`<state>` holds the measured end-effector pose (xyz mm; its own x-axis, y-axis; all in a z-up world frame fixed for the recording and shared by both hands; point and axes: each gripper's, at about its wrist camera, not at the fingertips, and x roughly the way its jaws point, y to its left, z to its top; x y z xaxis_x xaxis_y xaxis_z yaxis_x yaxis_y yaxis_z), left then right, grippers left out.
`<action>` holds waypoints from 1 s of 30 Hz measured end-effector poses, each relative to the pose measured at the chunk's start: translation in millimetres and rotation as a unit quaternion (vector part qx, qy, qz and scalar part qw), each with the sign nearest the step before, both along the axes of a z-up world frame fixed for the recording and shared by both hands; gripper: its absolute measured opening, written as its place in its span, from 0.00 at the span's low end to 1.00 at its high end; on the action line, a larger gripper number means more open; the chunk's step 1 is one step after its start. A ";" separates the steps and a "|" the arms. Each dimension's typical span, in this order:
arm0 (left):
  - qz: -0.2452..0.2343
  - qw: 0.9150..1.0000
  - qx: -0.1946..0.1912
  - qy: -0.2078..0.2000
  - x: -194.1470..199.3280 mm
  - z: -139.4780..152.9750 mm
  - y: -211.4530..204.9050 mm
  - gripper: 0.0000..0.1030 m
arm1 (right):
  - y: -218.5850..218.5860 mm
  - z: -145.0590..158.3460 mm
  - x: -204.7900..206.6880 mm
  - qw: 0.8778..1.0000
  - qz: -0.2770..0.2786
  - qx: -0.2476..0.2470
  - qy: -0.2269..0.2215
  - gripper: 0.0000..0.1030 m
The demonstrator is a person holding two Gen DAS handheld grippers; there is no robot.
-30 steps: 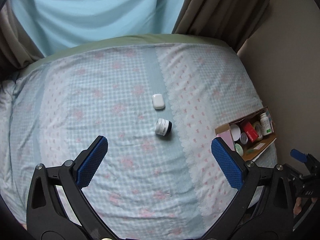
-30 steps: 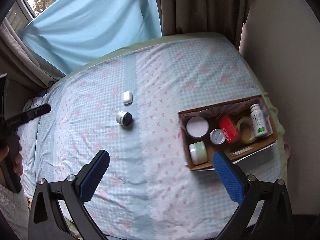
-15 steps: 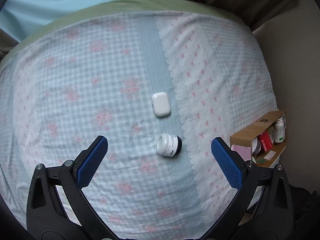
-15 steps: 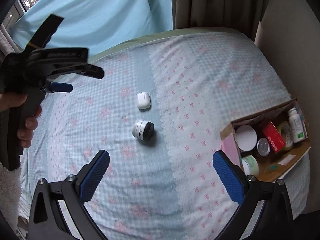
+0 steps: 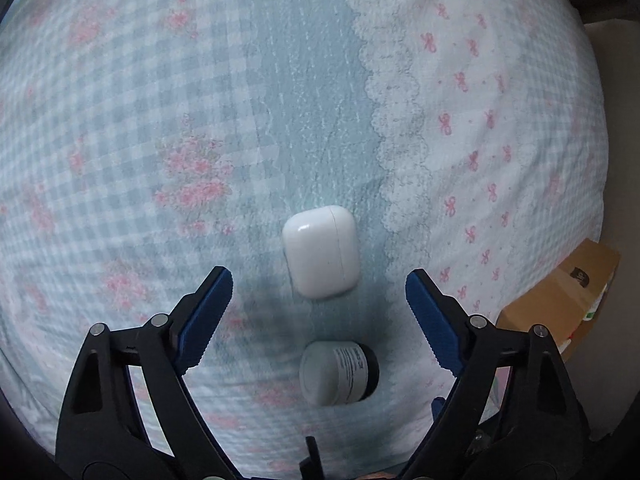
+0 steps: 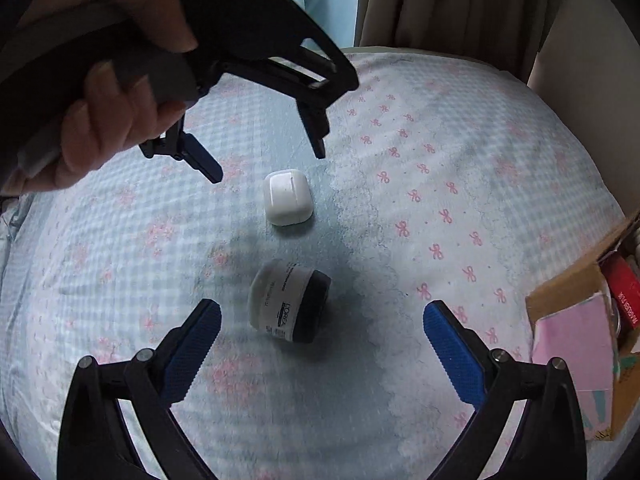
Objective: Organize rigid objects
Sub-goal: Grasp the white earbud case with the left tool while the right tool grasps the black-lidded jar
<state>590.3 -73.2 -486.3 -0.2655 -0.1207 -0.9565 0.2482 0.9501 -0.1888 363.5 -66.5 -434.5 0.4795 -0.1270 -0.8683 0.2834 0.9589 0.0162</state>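
Bedsheet: both grippers closing w/ nothing gripped, left gripper over earbud case (white).

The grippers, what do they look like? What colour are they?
Both look the same. The left gripper and right gripper have black plastic arms shaped like open triangles, joined by small silver bolts. Each of the fingers ends in a bright blue pad with a bumpy, ridged face. Seen from the right wrist, the left gripper has a black handle. No cables or sleeves show.
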 end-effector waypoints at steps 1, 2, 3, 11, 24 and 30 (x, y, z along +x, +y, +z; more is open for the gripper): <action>0.005 1.000 0.002 0.006 1.3 -7.1 -0.8 0.81 | 2.0 -7.8 4.2 1.000 0.002 -0.002 0.000 0.91; 0.013 1.000 -0.001 0.015 1.6 -13.9 -1.5 0.78 | 3.4 -12.5 7.2 1.000 0.003 -0.003 0.000 0.88; 0.020 1.000 -0.002 0.022 1.3 -18.9 -1.6 0.77 | 4.1 -18.2 10.5 1.000 0.002 -0.004 -0.001 0.86; 0.023 0.999 0.003 0.024 -4.6 -40.2 -12.0 0.74 | 0.6 -47.0 17.9 0.998 0.000 0.060 -0.008 0.69; 0.027 1.000 -0.002 -0.007 15.1 -41.1 -11.9 0.41 | -14.6 -45.4 15.1 0.998 0.014 0.068 0.006 0.50; 0.035 0.999 -0.011 -0.023 4.4 -33.3 -3.8 0.40 | -32.6 -42.6 -4.5 0.998 0.005 0.067 0.012 0.50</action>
